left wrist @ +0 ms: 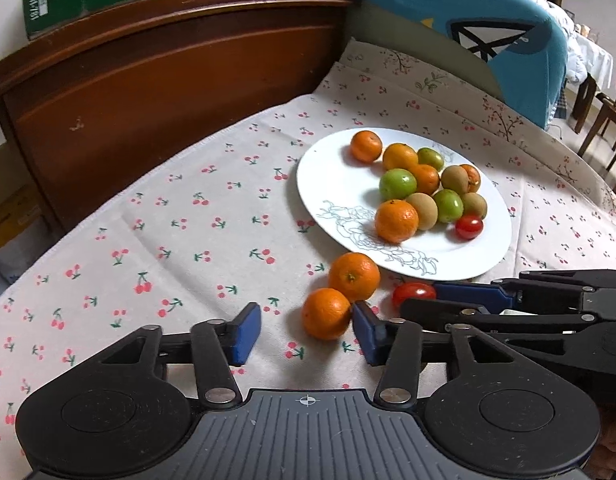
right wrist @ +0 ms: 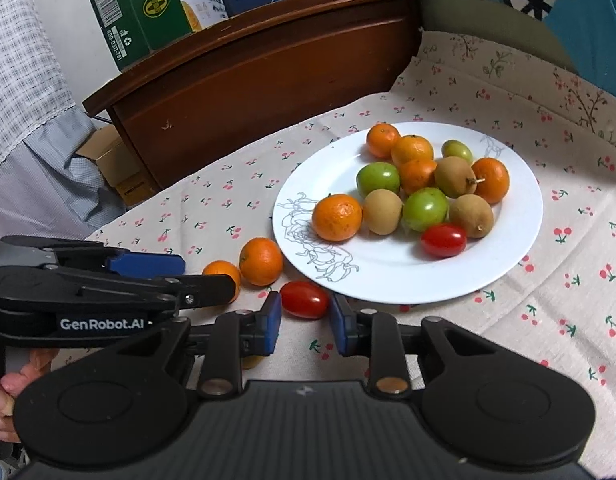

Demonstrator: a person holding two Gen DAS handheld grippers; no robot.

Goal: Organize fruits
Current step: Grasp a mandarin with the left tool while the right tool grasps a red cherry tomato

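Note:
A white plate [left wrist: 332, 176] [right wrist: 508, 264] holds several oranges, green fruits, brown fruits and one cherry tomato [right wrist: 443, 240]. Two oranges lie on the cloth just in front of the plate, a nearer one [left wrist: 326, 313] [right wrist: 223, 274] and a farther one [left wrist: 354, 276] [right wrist: 261, 261]. A loose cherry tomato [left wrist: 412, 294] [right wrist: 303, 299] lies beside them. My left gripper [left wrist: 305, 332] is open, with the nearer orange between its fingertips, touching the right pad. My right gripper [right wrist: 305, 322] is open, its blue pads on either side of the loose tomato.
The cherry-print cloth [left wrist: 147, 240] covers the table. A dark wooden headboard [left wrist: 167, 68] stands behind it, with cardboard boxes [right wrist: 147, 4] on top. A blue garment [left wrist: 488, 20] hangs at the back right. Wooden chairs [left wrist: 604, 120] stand at far right.

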